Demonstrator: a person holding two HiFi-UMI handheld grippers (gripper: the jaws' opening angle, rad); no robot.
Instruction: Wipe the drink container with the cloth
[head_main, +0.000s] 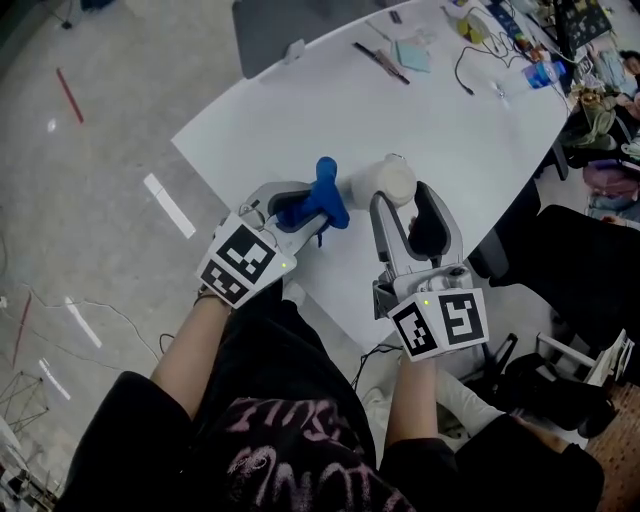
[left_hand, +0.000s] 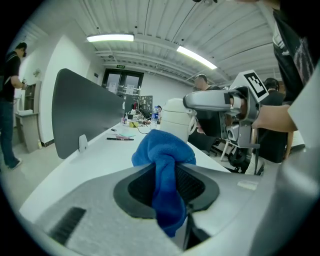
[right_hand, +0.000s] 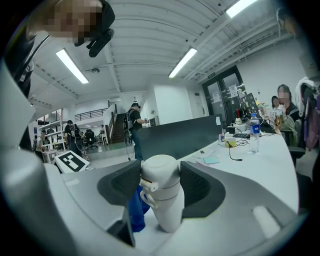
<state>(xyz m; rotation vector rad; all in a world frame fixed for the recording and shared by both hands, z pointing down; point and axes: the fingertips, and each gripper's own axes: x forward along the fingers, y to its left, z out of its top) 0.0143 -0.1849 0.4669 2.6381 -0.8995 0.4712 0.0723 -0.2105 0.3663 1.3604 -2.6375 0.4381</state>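
While the white drink container (right_hand: 162, 195) is gripped between the two jaws of the right gripper (right_hand: 161, 182), a blue cloth (left_hand: 165, 155) is pinched in the left gripper (left_hand: 167, 172). The container's upper part, near its lid, is squeezed from both sides by the dark pads of the right gripper, and a small loop can be seen on the side of the lid. In the head view the drink container (head_main: 385, 180) sticks out past the tips of the right gripper (head_main: 405, 205) over the white table (head_main: 450, 120); whether it rests on the table cannot be told. The left gripper (head_main: 310, 215) is clamped shut on the cloth (head_main: 325, 195), with a soft bunch pushed out in front of its jaws and a tail hanging down behind them. The bunch is held just beside the container, on the left of the right gripper, but it cannot be told whether the two touch. In the right gripper view the cloth (right_hand: 135, 207) is seen low down beside the left jaw. In the left gripper view the container (left_hand: 175, 117) is seen right behind the cloth, and the right gripper (left_hand: 220, 100) comes in from the right. Far ahead of both grippers, pens (head_main: 380, 62) and a water bottle (right_hand: 254, 131) are seen on the table.
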